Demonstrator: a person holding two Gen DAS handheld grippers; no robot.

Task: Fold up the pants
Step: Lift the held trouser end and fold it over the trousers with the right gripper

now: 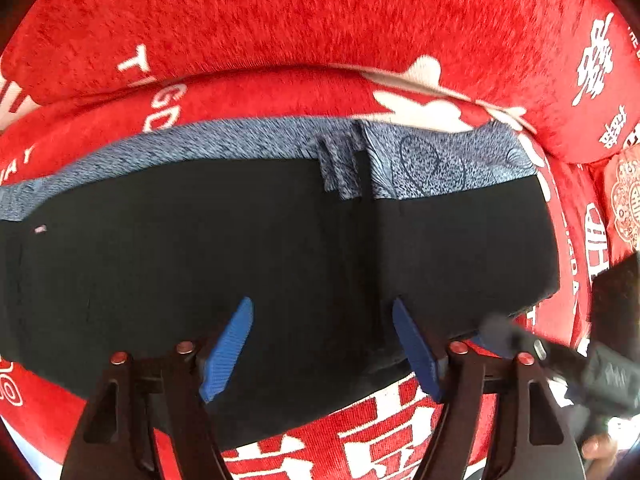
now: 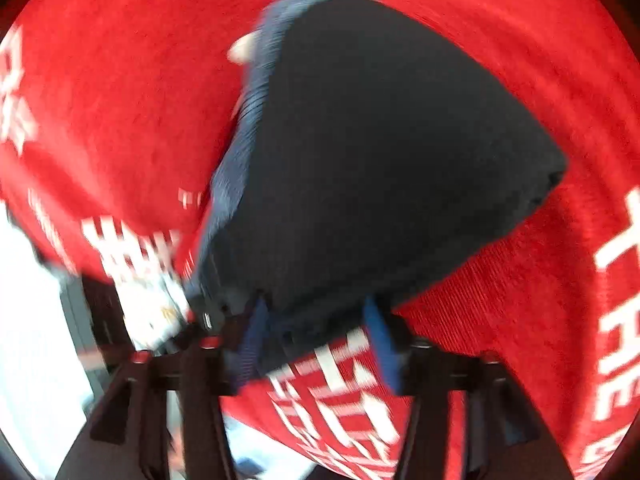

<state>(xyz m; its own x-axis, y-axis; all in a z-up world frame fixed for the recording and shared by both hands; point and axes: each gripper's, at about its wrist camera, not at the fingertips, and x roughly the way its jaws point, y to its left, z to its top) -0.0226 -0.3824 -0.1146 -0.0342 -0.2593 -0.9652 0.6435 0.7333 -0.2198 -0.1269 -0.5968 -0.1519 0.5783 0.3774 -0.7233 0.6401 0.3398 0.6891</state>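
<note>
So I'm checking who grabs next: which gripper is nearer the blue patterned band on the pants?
Left. The left gripper hangs open over the black fabric just short of the blue patterned band; the right gripper sits at the pants' near edge.

matt dark cloth pants (image 1: 240, 240); fuzzy, prob. plush red blanket (image 1: 320, 20).

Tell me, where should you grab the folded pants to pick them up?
Probably the near edge of the pants, coming in low from the front. They lie flat in stacked layers on the red blanket, and the left hand-held gripper already hangs open over that edge, so its fingers could pinch all layers together.
</note>
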